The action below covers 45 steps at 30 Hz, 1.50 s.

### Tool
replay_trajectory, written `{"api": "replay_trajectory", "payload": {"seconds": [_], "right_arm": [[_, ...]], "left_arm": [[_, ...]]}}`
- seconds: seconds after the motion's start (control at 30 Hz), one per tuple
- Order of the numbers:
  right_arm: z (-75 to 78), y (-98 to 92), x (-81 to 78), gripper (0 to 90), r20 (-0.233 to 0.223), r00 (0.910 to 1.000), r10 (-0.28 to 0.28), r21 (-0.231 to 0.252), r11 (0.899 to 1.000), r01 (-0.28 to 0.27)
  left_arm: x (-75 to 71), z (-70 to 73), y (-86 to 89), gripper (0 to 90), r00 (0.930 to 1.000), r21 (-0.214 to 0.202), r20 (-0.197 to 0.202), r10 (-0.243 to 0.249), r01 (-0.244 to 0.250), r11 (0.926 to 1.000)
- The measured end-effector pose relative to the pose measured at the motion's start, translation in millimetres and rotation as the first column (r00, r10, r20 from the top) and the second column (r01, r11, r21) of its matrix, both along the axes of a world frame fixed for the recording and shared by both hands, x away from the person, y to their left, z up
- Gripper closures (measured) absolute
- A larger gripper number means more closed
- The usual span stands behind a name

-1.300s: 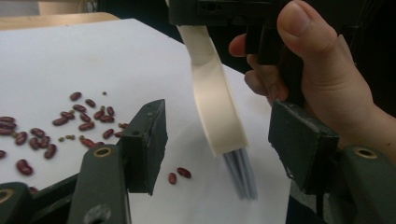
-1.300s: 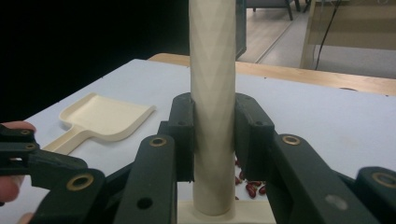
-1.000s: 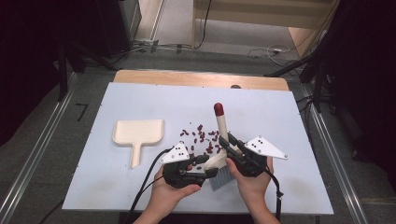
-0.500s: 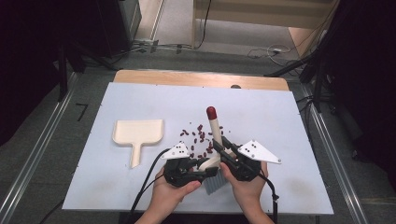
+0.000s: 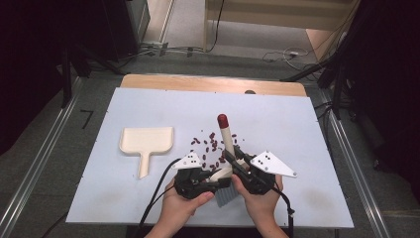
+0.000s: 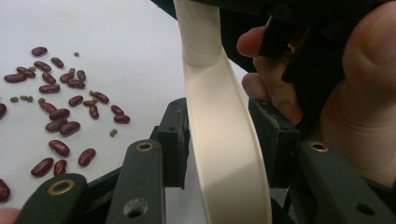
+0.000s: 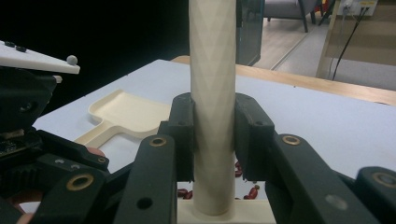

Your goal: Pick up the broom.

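Left claw (image 6: 219, 140) has just been closing around brush (image 5: 225, 144); right claw (image 7: 214, 140) clamps it.

One cream brush (image 5: 224, 144) with a red-tipped handle and one cream dustpan (image 5: 146, 142) are on the desk (image 5: 307, 129). Red beans (image 5: 210, 146) lie scattered, too many to count exactly. Two grippers: left gripper (image 5: 214, 177), right gripper (image 5: 233, 157).
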State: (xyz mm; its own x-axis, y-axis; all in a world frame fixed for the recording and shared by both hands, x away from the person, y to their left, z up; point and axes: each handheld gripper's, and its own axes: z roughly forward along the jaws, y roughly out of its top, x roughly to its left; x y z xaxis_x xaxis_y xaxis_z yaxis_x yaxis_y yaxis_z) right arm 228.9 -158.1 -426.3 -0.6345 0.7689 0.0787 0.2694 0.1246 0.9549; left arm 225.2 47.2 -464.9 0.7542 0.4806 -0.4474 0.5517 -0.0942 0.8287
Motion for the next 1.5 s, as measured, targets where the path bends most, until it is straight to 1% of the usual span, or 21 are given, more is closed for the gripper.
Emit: {"api": "replay_trajectory", "payload": {"seconds": [0.13, 0.4, 0.5, 0.57, 0.6, 0.63, 0.7, 0.77, 0.8, 0.9, 0.97, 1.07, 1.23, 1.27, 1.3, 1.33, 1.37, 1.4, 1.43, 1.47, 1.5], "right_arm": [[-0.7, 1.1, -0.6, 69.0, 0.003, 1.0, 0.0, -0.009, 1.0, 0.0], [-0.8, 3.4, -2.0, 68.7, 0.022, 0.9997, -0.008, -0.027, 1.0, 0.008], [0.4, 4.2, -0.6, 68.2, 0.005, 1.0, -0.001, -0.031, 1.0, 0.001], [1.8, 3.7, 0.9, 65.0, 0.003, 0.9999, 0.016, -0.041, 0.999, -0.016], [2.9, 3.1, 1.5, 61.1, 0.0, 0.9994, 0.035, -0.041, 0.999, -0.035], [6.2, 1.7, 3.2, 55.4, -0.011, 0.9974, 0.071, -0.043, 0.997, -0.071], [10.6, 0.2, 6.4, 47.8, -0.028, 0.9936, 0.109, -0.04, 0.993, -0.11], [13.2, -1.0, 7.7, 46.4, -0.039, 0.992, 0.12, -0.042, 0.992, -0.122], [18.1, -5.3, 10.1, 42.7, -0.039, 0.9878, 0.15, -0.041, 0.988, -0.152], [24.2, -13.5, 14.1, 40.4, -0.044, 0.9831, 0.178, -0.045, 0.983, -0.18], [28.0, -20.4, 16.7, 39.1, -0.047, 0.9832, 0.177, -0.045, 0.983, -0.179], [31.5, -27.6, 19.8, 38.5, -0.05, 0.9817, 0.184, -0.044, 0.982, -0.186], [35.3, -44.0, 28.1, 38.9, -0.052, 0.9763, 0.21, -0.056, 0.975, -0.213], [34.2, -49.2, 32.8, 39.7, -0.057, 0.9689, 0.241, -0.068, 0.967, -0.244], [34.2, -49.2, 32.8, 39.7, -0.057, 0.9689, 0.241, -0.068, 0.967, -0.244], [31.5, -53.1, 37.2, 39.8, -0.059, 0.9613, 0.269, -0.089, 0.958, -0.274], [31.5, -53.1, 37.2, 39.8, -0.059, 0.9613, 0.269, -0.089, 0.958, -0.274], [30.4, -54.6, 38.6, 39.8, -0.071, 0.9566, 0.283, -0.1, 0.952, -0.289], [28.8, -57.3, 41.0, 39.1, -0.104, 0.9385, 0.329, -0.113, 0.934, -0.34], [28.8, -57.3, 41.0, 39.1, -0.104, 0.9385, 0.329, -0.113, 0.934, -0.34], [26.4, -58.3, 42.1, 35.6, -0.137, 0.9214, 0.364, -0.133, 0.915, -0.381]], "left_arm": [[0.7, 0.1, 1.1, 64.9, 0.9999, 0.006, -0.008, 0.014, -0.014, 0.9999], [2.5, -0.4, 3.4, 67.9, 0.9989, 0.021, -0.033, 0.034, -0.034, 0.9992], [2.6, 0.1, 5.2, 68.1, 0.9988, 0.037, -0.026, 0.041, -0.04, 0.9985], [3.1, 0.7, 7.3, 68.2, 0.9989, 0.047, -0.016, 0.044, -0.043, 0.998], [3.5, 1.2, 8.5, 68.2, 0.9989, 0.053, -0.013, 0.044, -0.043, 0.9977], [3.7, 1.8, 10.0, 68.3, 0.9989, 0.053, -0.009, 0.047, -0.046, 0.9975], [4.7, 3.1, 13.4, 68.3, 0.9988, 0.054, -0.001, 0.049, -0.048, 0.9974], [5.4, 5.0, 17.3, 68.2, 0.9987, 0.068, 0.013, 0.049, -0.05, 0.9964], [5.3, 6.0, 19.2, 68.2, 0.9983, 0.075, 0.022, 0.053, -0.055, 0.9956], [5.2, 9.2, 24.7, 68.2, 0.9969, 0.102, 0.049, 0.06, -0.065, 0.9926], [5.4, 11.2, 28.5, 68.2, 0.9962, 0.123, 0.069, 0.054, -0.062, 0.9904], [6.0, 13.6, 33.9, 68.3, 0.9957, 0.136, 0.087, 0.034, -0.045, 0.9897], [6.5, 18.0, 41.0, 68.3, 0.9928, 0.189, 0.12, 0.004, -0.027, 0.9817], [7.1, 18.5, 43.2, 68.3, 0.9923, 0.195, 0.124, -0.007, -0.017, 0.9807], [7.4, 18.8, 44.8, 68.3, 0.9917, 0.195, 0.128, -0.011, -0.014, 0.9807], [7.9, 19.1, 46.5, 68.3, 0.9913, 0.199, 0.13, -0.023, -0.004, 0.98], [8.4, 19.3, 47.7, 68.3, 0.9907, 0.203, 0.131, -0.035, 0.008, 0.9792], [8.5, 19.7, 48.7, 68.3, 0.9897, 0.209, 0.135, -0.048, 0.019, 0.9778], [8.6, 20.0, 49.4, 68.3, 0.9883, 0.216, 0.139, -0.061, 0.03, 0.976], [8.5, 20.2, 49.6, 68.3, 0.987, 0.22, 0.141, -0.076, 0.044, 0.9745], [8.1, 20.5, 49.5, 68.3, 0.986, 0.222, 0.141, -0.09, 0.057, 0.9734]]}}
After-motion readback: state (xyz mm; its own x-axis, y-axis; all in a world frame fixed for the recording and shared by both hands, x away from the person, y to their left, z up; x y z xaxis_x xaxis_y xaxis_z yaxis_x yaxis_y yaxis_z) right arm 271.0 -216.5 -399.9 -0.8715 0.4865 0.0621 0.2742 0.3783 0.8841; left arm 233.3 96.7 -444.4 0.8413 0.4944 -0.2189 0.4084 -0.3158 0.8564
